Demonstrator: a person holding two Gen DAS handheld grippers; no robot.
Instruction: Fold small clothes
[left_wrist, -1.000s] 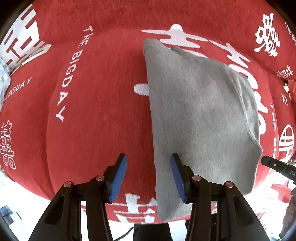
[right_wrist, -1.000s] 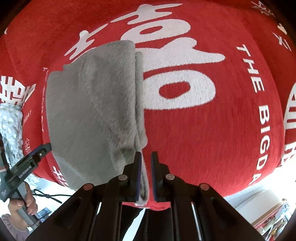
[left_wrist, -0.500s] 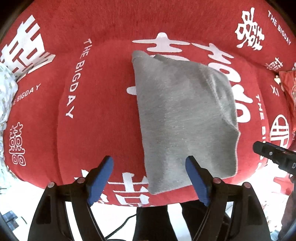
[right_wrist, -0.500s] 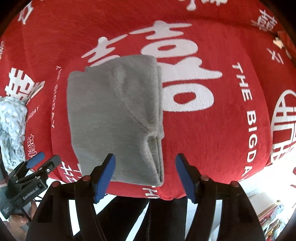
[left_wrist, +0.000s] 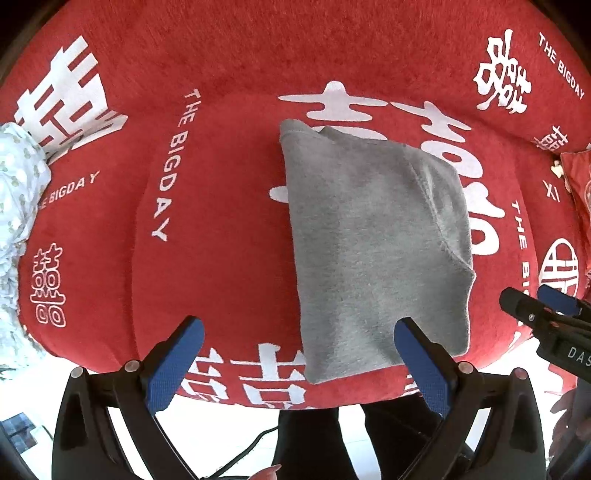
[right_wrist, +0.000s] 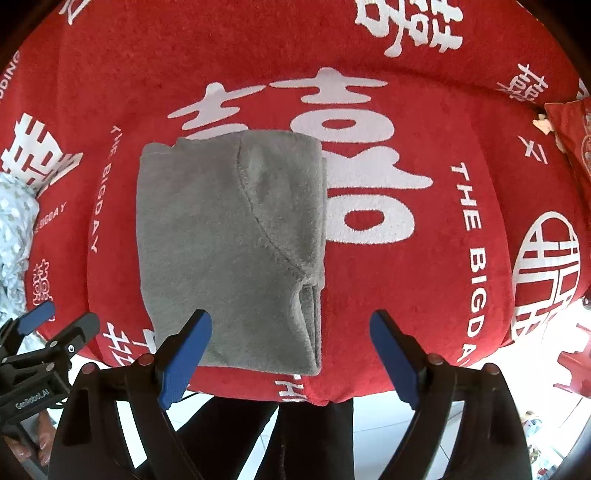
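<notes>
Folded grey garment (left_wrist: 373, 251) lying flat on red cushion (left_wrist: 229, 229), ahead of and between both sets of fingers. Left gripper (left_wrist: 299, 350) and right gripper (right_wrist: 291, 343) spread wide, gripping nothing. Fold seemingly finished; next, probably moving it aside.

So the whole surface is a big red cushion (left_wrist: 229, 229) with a fuzzy cover, printed all over in white Chinese characters and "THE BIGDAY" lettering. Lying flat on it, near the front edge, is a folded gray garment (left_wrist: 373, 243), roughly rectangular, with a curved seam across it. A pale spotted cloth (left_wrist: 16, 206) sits bunched at the cushion's left edge.
</notes>
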